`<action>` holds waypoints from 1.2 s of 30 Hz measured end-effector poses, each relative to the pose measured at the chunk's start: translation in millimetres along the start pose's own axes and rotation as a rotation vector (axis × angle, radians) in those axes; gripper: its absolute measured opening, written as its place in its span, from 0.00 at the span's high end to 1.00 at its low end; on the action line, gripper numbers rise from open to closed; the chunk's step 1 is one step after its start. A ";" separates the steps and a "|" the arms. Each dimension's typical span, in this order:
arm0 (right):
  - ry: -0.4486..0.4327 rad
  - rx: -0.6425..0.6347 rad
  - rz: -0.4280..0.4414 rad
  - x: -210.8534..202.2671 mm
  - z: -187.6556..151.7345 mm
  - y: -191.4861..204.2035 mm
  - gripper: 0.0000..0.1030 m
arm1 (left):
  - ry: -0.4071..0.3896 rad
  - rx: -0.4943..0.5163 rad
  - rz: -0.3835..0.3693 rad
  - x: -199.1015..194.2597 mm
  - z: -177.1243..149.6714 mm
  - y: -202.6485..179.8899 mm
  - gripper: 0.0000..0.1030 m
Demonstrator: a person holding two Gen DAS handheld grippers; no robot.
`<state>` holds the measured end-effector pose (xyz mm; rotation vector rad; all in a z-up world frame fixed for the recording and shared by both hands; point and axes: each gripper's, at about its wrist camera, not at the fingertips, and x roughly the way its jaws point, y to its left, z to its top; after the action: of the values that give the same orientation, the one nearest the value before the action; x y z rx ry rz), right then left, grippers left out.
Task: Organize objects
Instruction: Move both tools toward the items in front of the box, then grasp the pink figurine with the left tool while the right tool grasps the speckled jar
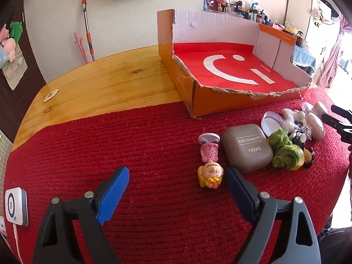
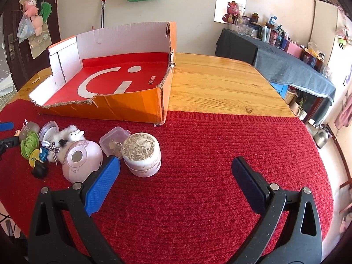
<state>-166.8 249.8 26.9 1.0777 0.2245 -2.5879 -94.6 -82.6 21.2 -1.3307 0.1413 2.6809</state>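
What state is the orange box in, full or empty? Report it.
Empty. The orange box shows only its bare red lining with the white smile; every small item, like the eye shadow case, lies outside on the red mat.

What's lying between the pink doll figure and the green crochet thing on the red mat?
In the left wrist view, the grey eye shadow case lies between the pink doll figure and the green crochet piece.

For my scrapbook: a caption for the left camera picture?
Open left gripper nears a doll figurine on the red mat.
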 end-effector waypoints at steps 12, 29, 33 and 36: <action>0.072 -0.057 0.067 18.2 4.9 9.0 0.27 | -0.019 0.047 -0.079 3.0 8.6 -6.8 0.45; -0.006 -0.079 0.172 -12.3 6.3 17.6 0.66 | -0.107 0.061 -0.125 -21.2 7.2 -22.3 0.78; -0.018 -0.082 0.176 -18.5 8.0 19.1 0.66 | -0.121 0.063 -0.125 -28.0 7.3 -24.8 0.78; -0.024 -0.087 0.181 -21.6 9.6 20.7 0.66 | -0.133 0.057 -0.131 -32.9 9.1 -25.0 0.78</action>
<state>-151.4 233.0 48.6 0.9889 0.2207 -2.4065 -77.8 -59.5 52.4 -1.1021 0.1109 2.6239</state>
